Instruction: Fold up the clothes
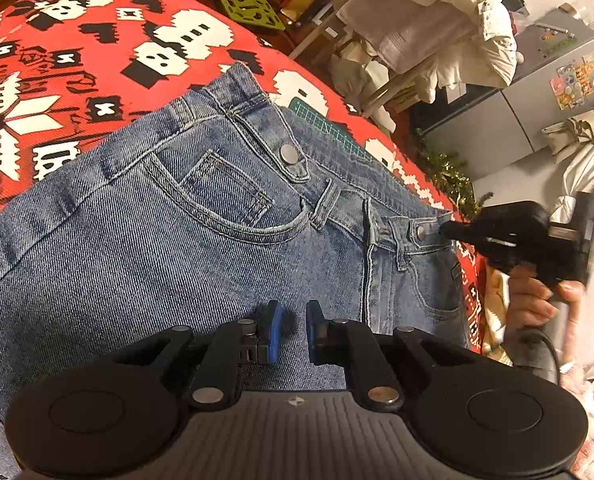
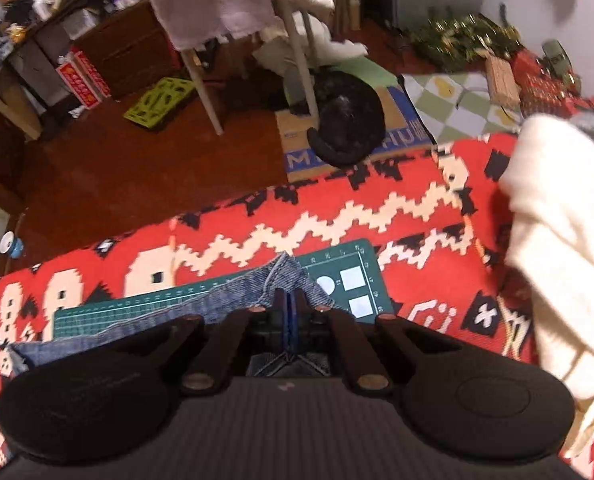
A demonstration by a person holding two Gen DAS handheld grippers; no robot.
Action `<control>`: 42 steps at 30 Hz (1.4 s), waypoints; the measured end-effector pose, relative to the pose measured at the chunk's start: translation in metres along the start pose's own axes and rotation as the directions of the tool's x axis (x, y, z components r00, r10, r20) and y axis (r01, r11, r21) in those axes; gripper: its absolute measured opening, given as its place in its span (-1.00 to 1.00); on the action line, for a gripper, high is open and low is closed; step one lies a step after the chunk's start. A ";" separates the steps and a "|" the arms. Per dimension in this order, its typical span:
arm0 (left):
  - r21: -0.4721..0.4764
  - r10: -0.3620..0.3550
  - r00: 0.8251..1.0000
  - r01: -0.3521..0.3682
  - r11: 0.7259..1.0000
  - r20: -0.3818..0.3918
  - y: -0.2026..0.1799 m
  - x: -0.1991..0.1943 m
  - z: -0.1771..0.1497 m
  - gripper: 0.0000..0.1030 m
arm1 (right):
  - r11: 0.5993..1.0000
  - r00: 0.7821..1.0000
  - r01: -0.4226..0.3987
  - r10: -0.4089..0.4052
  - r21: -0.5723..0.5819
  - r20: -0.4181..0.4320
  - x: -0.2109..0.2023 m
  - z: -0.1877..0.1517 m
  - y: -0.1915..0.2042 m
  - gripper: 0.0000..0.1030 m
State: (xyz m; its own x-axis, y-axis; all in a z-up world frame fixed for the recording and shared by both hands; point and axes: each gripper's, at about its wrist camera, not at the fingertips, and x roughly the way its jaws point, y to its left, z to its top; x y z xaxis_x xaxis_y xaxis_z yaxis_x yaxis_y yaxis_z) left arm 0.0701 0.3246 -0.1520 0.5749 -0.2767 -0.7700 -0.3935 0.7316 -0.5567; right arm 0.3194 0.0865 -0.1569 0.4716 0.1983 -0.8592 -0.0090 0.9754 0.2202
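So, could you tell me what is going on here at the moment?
A person is folding a pair of blue jeans spread on a red patterned blanket, with a gripper in each hand. The right gripper is shut on the waistband corner, over a green cutting mat. The left gripper hovers open above the denim, holding nothing. No fold is visible yet.

Each hand-held gripper is matte black: two round discs at five and seven o'clock, a ribbed grey plate between them with a small cross mark, and paired link arms pinned by silvery rivets. The left hand-held gripper [image 1: 294,330] carries blue pads [image 1: 275,330] on its fingertips. The right hand-held gripper [image 1: 443,229], seen from the side, has a pistol handle with a black cable trailing below. The hand [image 1: 537,300] on it wears a ring; a cream knitted sleeve [image 2: 553,240] shows.
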 end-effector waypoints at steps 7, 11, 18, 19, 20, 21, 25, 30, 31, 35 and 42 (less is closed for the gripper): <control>-0.012 -0.008 1.000 0.007 1.000 -0.015 0.002 0.004 0.000 -0.78 | 0.999 0.999 0.019 -0.020 0.038 0.025 0.015 0.013 0.002 -1.00; -0.005 -0.009 1.000 0.009 1.000 -0.004 0.002 0.002 0.000 -0.78 | 0.997 0.998 0.047 -0.050 0.060 0.041 0.018 0.020 0.001 -0.92; -0.014 -0.003 1.000 0.003 1.000 -0.006 0.005 0.004 0.002 -0.78 | 0.999 0.997 -0.043 0.040 0.034 0.063 -0.040 0.002 -0.001 -0.93; -0.016 -0.004 1.000 0.004 1.000 -0.005 0.005 0.003 0.002 -0.78 | 0.998 0.997 -0.055 0.053 0.028 0.061 -0.052 -0.007 -0.003 -0.93; -0.018 -0.005 1.000 0.005 1.000 -0.004 0.005 0.002 0.002 -0.78 | 0.998 0.996 -0.065 0.064 0.020 0.061 -0.067 -0.019 -0.004 -0.93; -0.018 -0.005 1.000 0.005 1.000 -0.004 0.005 0.001 0.002 -0.78 | 0.998 0.996 -0.067 0.066 0.014 0.063 -0.081 -0.032 -0.006 -0.93; -0.012 0.010 1.000 -0.010 1.000 0.006 0.004 -0.003 0.000 -0.78 | 0.997 0.995 -0.079 0.079 -0.004 0.061 -0.130 -0.088 -0.014 -0.92; 0.019 0.045 0.999 -0.046 0.999 0.031 0.002 -0.009 -0.004 -0.78 | 0.995 0.992 -0.100 0.097 0.030 0.074 -0.173 -0.156 -0.032 -0.83; 0.027 0.049 0.998 -0.050 0.998 0.035 0.002 -0.010 -0.005 -0.78 | 0.996 0.993 -0.093 0.092 0.015 0.073 -0.177 -0.168 -0.032 -0.83; 0.070 0.041 0.998 -0.044 0.997 0.052 -0.002 -0.016 -0.008 -0.78 | 0.996 0.995 -0.086 0.088 -0.030 0.054 -0.180 -0.197 -0.025 -0.83; 0.144 0.064 0.995 -0.074 0.987 0.072 -0.010 -0.014 -0.014 -0.85 | 0.978 0.983 -0.178 0.181 -0.109 0.022 -0.168 -0.207 -0.004 -0.83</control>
State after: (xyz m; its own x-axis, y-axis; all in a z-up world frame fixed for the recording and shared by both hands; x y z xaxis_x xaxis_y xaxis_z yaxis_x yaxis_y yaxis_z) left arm 0.0559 0.3121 -0.1402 0.5984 -0.1835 -0.7799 -0.3277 0.8322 -0.4473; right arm 0.0573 0.0694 -0.1090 0.4811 0.3694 -0.7950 -0.1887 0.9293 0.3176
